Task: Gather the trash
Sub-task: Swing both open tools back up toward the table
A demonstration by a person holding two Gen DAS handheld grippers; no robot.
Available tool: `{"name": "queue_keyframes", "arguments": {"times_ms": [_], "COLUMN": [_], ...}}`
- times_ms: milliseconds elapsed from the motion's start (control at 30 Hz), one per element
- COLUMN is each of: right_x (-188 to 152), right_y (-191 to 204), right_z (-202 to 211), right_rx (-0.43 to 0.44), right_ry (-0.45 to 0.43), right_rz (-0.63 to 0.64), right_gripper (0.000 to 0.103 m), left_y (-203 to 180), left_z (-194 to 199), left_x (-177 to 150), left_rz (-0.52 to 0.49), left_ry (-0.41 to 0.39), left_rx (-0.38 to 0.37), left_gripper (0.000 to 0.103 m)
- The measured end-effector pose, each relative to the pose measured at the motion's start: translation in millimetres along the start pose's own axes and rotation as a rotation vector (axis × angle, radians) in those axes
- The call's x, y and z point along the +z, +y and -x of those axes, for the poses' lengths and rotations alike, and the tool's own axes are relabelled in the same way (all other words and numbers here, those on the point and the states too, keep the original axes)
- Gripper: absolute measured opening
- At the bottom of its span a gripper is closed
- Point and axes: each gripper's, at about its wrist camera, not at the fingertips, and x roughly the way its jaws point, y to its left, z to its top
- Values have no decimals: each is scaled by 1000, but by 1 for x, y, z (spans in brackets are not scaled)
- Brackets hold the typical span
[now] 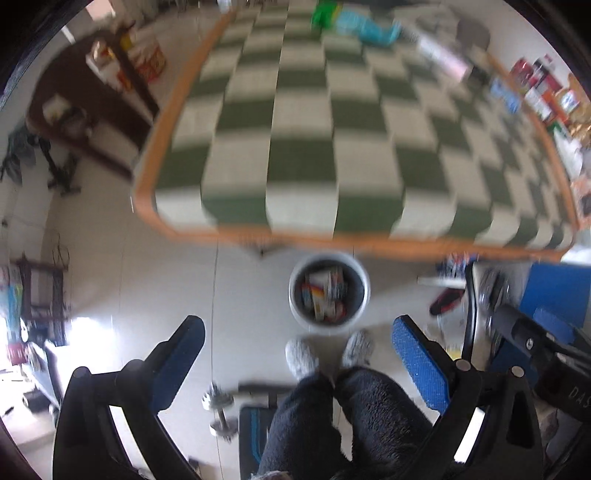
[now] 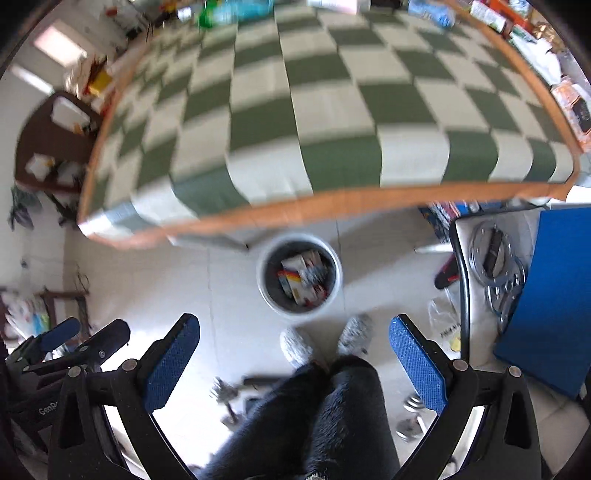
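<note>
While I was standing at the foot of the bed, both grippers were pointed down at the floor and neither one had anything in it. My left gripper (image 1: 298, 332) was spread wide, blue pads (image 1: 419, 363) well apart, nothing between them but floor tile and my own legs. Same deal with the right gripper (image 2: 293, 330): jaws fully apart, empty, touching nothing. Each camera caught the other gripper off to the side too, and that one looked empty as well.

The trash bin (image 1: 328, 293) was a round white bucket with a dark inside, sitting on the pale tiles just off the bed's orange edge and right in front of my grey slippers (image 1: 301, 356). It already had stuff in it: a few crumpled boxes or wrappers (image 2: 301, 277), white with red and yellow print, though the blur made it hard to say exactly what they were.

The bed (image 1: 303, 122) had a green and white checkered cover. Way up at the far end sat a green and teal packet (image 1: 347, 20) and a pale pinkish packet (image 1: 441, 55), both well away from the bin. A blue board (image 2: 546, 291) leaned on a small table to my right, and a dumbbell (image 1: 219, 413) lay on the floor near my legs.
</note>
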Motion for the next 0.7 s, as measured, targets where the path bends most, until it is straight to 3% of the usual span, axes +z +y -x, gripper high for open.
{"name": "queue_keyframes", "arguments": {"times_ms": [200, 333, 533, 700], "right_x": [70, 126, 239, 355], "right_y": [-7, -20, -48, -60], "right_z": [59, 77, 75, 39], "right_rx": [32, 6, -15, -32], "right_ry": [-101, -121, -122, -83], "right_rz": [-74, -85, -75, -48], "right_gripper": [103, 103, 103, 103], "left_y": [-22, -39, -56, -65], "left_z": [35, 32, 2, -52], "left_x": [89, 149, 246, 332], "left_rz": [-18, -7, 104, 249], "left_ry": [-105, -108, -24, 74], "left_rx": [0, 7, -34, -87], "left_gripper": [103, 103, 103, 103]}}
